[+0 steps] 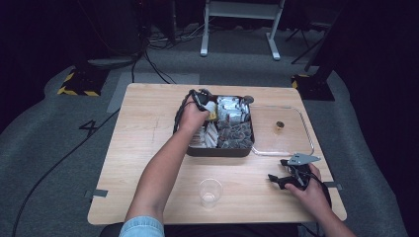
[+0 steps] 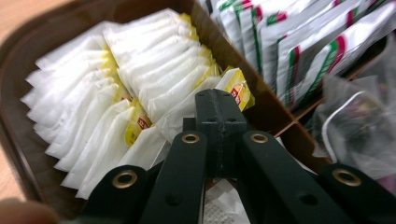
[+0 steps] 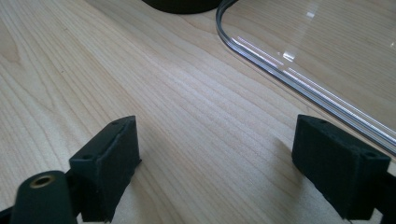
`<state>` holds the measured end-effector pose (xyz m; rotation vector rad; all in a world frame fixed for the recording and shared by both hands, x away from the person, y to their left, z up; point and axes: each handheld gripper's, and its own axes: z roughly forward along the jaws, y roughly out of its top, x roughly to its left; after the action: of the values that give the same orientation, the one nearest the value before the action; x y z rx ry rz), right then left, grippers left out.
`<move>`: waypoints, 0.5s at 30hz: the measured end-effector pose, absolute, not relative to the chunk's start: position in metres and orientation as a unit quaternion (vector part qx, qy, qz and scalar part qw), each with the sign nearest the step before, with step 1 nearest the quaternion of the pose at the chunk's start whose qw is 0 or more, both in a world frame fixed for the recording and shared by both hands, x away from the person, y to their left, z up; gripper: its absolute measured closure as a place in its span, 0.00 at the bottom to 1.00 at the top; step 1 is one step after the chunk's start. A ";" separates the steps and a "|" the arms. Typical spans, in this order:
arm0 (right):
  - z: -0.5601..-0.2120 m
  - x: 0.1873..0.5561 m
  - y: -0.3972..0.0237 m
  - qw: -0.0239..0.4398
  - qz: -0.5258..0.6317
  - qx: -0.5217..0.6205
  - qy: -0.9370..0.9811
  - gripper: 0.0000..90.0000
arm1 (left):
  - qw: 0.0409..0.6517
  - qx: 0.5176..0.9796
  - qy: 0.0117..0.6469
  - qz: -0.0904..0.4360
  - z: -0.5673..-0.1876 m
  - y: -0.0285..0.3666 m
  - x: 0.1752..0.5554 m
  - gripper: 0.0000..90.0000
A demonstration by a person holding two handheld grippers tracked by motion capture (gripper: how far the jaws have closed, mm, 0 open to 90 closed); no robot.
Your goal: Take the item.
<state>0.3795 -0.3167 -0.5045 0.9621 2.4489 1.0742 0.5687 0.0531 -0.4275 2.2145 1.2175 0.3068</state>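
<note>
A dark brown compartment box [image 1: 220, 150] stands at the middle of the table. My left gripper [image 1: 201, 98] reaches into its far left compartment, where white tea bags [image 2: 93, 93] with yellow tags stand in rows. Seen in the left gripper view, the jaws of the left gripper [image 2: 220, 105] are pressed together on one tea bag [image 2: 236, 86] that lies across the rows, its yellow tag sticking out past the tips. My right gripper [image 1: 276, 169] rests on the table at the near right. The right gripper [image 3: 215, 163] is open, with bare wood between its jaws.
A clear lid [image 1: 306, 133] with a small brown knob [image 1: 279, 125] lies right of the box, its rim [image 3: 280, 70] just beyond my right jaws. Striped sachets [image 2: 299, 42] and clear-wrapped packets [image 2: 355, 126] fill other compartments. A clear plastic cup [image 1: 210, 192] stands near the front edge.
</note>
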 end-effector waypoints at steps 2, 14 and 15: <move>-0.504 0.379 -0.317 0.149 0.374 0.335 0.852 0.17 | 0.300 0.829 0.457 0.116 -0.425 0.054 0.567 1.00; -0.505 0.379 -0.317 0.149 0.374 0.335 0.852 0.17 | 0.337 0.817 0.451 0.121 -0.404 0.068 0.559 1.00; -0.505 0.379 -0.317 0.149 0.374 0.335 0.852 0.17 | 0.341 0.817 0.449 0.121 -0.401 0.070 0.557 1.00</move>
<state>0.3795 -0.3167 -0.5045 0.9619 2.4490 1.0745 0.5572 0.0698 -0.4006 2.1254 1.1684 0.3145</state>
